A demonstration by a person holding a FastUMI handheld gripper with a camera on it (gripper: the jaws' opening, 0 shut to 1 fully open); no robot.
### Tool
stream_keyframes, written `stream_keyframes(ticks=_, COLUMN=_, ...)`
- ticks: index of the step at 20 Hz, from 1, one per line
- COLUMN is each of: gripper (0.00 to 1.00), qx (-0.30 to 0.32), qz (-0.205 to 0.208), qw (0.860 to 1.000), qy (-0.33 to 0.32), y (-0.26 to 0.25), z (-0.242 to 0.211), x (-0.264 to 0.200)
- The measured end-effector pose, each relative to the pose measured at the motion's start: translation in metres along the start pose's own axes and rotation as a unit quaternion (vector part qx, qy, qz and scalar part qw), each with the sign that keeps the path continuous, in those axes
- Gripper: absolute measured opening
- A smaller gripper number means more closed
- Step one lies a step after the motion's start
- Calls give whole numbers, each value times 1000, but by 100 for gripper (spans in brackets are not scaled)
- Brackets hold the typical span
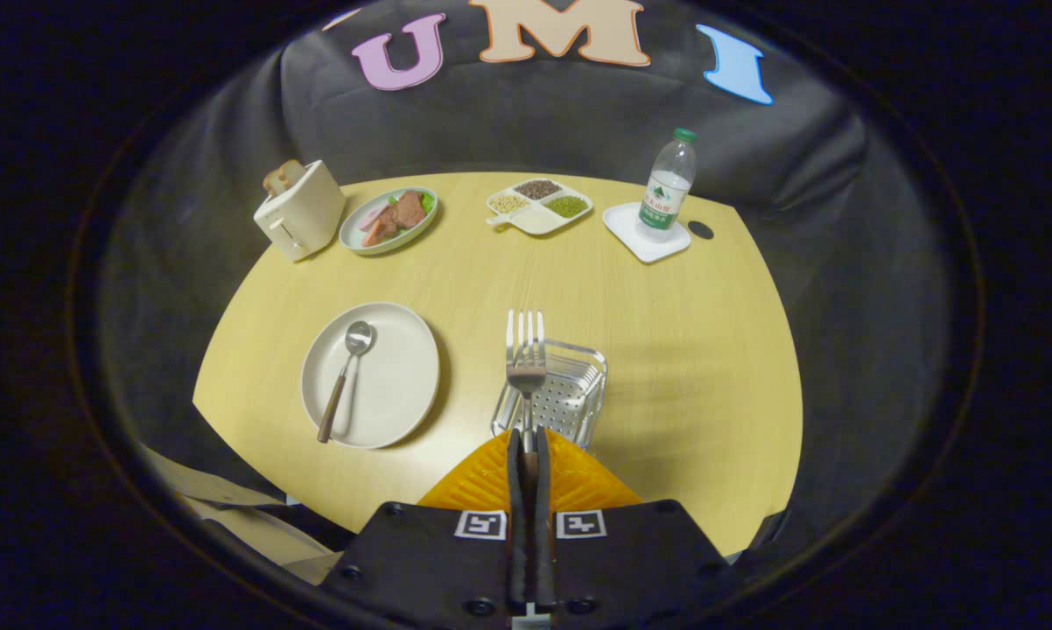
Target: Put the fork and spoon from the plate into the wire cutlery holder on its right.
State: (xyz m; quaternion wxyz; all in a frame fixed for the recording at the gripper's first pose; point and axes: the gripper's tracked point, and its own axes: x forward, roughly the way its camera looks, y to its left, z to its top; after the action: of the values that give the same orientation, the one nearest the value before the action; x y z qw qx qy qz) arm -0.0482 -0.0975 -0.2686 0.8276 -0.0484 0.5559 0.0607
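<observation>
- Steel fork [526,350] is clenched by its handle between both fingers of the gripper [527,440], tines pointing away, held up over the wire cutlery holder [570,394].
- Judged from this, the task is about a quarter through: the fork is off the plate [399,376] but not yet in the holder, and nothing can be seen standing inside the holder.
- Left to do: lower and release the fork, then fetch the spoon [344,372], which lies on the plate's left half, bowl far, wooden handle near and reaching just past the near rim.
- Plate sits left of the holder, close but apart.
- Room is generous: bare wooden table [666,350] lies right of and beyond the holder; the toaster [301,210], food plate [389,219], divided dish [539,206] and bottle [668,184] stand well apart at the far edge.
- Near edge of the table runs close behind the holder and plate, so a dropped piece could slide off.
</observation>
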Motion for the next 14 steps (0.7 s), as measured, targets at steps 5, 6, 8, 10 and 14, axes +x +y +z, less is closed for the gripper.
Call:
stream_keyframes(ticks=5, gripper=7, qx=6, qz=-9, qw=1000, qy=27, y=-9, z=-12, x=7)
stream_keyframes(ticks=6, gripper=7, qx=9, qz=-11, qw=999, qy=33, y=-10, z=-14, x=9)
stream_keyframes(ticks=8, gripper=7, qx=13, qz=-16, qw=999, qy=39, y=-12, z=-16, x=11)
stream_keyframes(ticks=10, gripper=7, qx=23, qz=-12, qw=999, qy=47, y=-10, z=-19, x=13)
stream_keyframes(ticks=14, gripper=11, qx=35, qz=-11, qw=998, qy=42, y=-10, z=-16, x=17)
